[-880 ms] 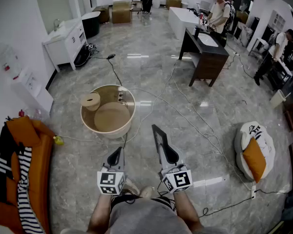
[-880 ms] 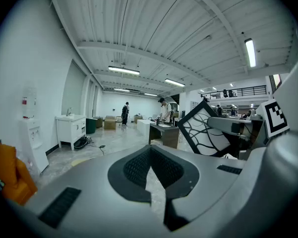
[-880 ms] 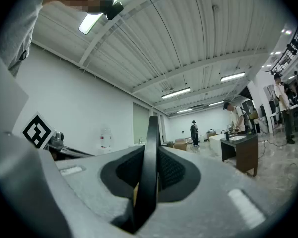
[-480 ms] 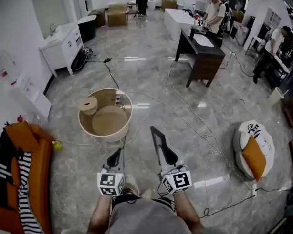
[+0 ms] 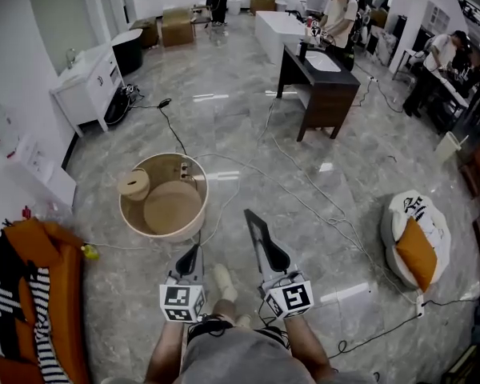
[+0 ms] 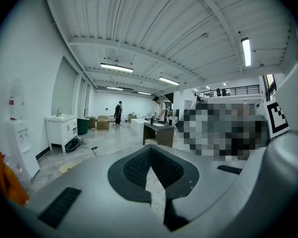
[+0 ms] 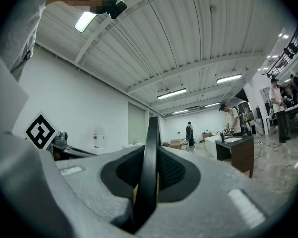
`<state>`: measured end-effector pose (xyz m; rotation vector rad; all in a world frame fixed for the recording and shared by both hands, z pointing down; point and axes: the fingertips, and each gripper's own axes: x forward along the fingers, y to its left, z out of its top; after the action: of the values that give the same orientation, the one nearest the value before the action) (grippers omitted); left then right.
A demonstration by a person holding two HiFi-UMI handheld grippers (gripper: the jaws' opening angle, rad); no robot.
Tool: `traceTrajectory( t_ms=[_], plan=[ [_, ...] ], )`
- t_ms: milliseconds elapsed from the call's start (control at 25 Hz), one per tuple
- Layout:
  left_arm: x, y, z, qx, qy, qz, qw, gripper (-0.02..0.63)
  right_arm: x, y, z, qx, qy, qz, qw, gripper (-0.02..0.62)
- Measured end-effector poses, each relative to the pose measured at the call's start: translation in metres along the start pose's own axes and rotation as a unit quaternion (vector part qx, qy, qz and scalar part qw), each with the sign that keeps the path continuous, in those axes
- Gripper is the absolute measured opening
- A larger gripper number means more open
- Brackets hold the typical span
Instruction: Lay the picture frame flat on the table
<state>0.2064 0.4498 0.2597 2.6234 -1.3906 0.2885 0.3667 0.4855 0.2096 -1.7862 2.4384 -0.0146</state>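
Seeing open marble floor (image 5: 248, 126) ahead, blocked front-left by a round wooden table (image 5: 162, 236), crossed by cables (image 5: 318, 213), hemmed at left by an orange sofa (image 5: 44, 294).

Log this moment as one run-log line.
phase: carry | right gripper: shut on picture frame | left gripper: shut, empty | round wooden table: ahead, frame not yet laid

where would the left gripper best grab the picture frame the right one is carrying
Probably the far free end of the picture frame, coming from its left side. The right gripper clamps the near end, so the frame juts forward on edge, thin enough to pinch across. The left gripper is shut and must open first.
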Motion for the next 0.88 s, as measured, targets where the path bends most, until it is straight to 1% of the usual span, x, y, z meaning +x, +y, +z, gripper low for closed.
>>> traceTrajectory(
  t_ms=[360,720,880],
  plan=[
    [0.109,0.034,0.018,-0.003,0.012,-0.01,0.9999,0.017,0.091,-0.06,-0.01,0.001,0.01,-0.005,1.0,0.055],
    [0.213,0.092,0.042,-0.01,0.029,-0.019,0.9993,0.017,0.203,-0.102,-0.019,0.012,0.027,-0.006,1.0,0.055],
    [0.255,0.115,0.051,-0.011,0.03,-0.021,0.9993,0.017,0.245,-0.122,-0.026,0.014,0.035,-0.008,0.999,0.055]
  ],
)
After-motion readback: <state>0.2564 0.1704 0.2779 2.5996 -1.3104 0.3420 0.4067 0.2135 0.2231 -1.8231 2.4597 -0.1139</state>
